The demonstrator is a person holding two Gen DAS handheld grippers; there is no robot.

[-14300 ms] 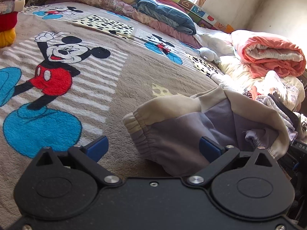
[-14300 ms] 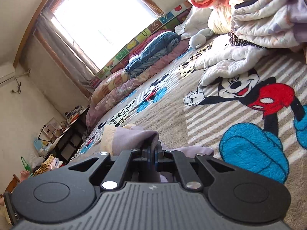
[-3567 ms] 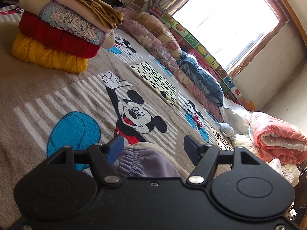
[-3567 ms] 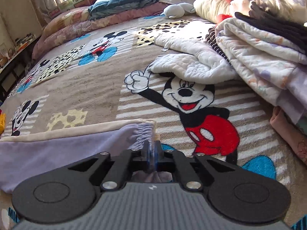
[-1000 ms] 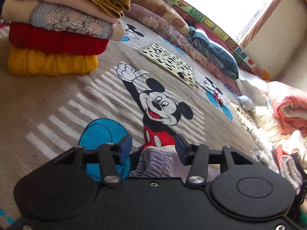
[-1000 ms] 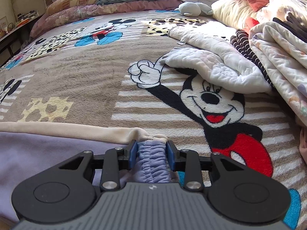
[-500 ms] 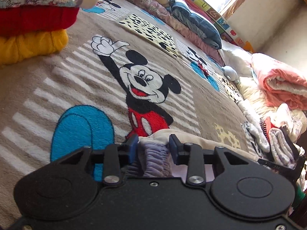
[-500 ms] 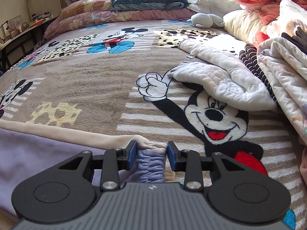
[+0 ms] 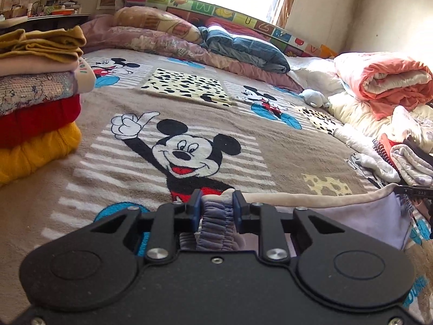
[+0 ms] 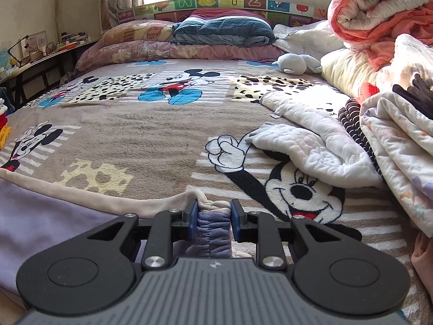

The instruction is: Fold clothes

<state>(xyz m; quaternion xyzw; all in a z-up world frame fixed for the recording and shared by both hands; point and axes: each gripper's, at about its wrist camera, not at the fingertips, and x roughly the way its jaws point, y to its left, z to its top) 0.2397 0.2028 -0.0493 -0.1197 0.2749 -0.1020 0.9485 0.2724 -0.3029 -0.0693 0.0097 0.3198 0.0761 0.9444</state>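
Sweatpants (image 9: 360, 214), lilac w/ cream trim: stretched flat near edge of bed blanket (image 9: 140, 124), left gripper (image 9: 216, 211) & right gripper (image 10: 213, 218) each clamped on a gathered cuff; step: spread done, next prob. fold ends together, keeping edges aligned.

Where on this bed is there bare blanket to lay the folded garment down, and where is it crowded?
Free: the blanket between the folded stack and the garment, and the middle stretch up to the pillows. Crowded: the clothes heap and white top on the right.

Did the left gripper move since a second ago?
Yes. The left gripper swung left: the folded clothes stack now sits lower and nearer the left edge.
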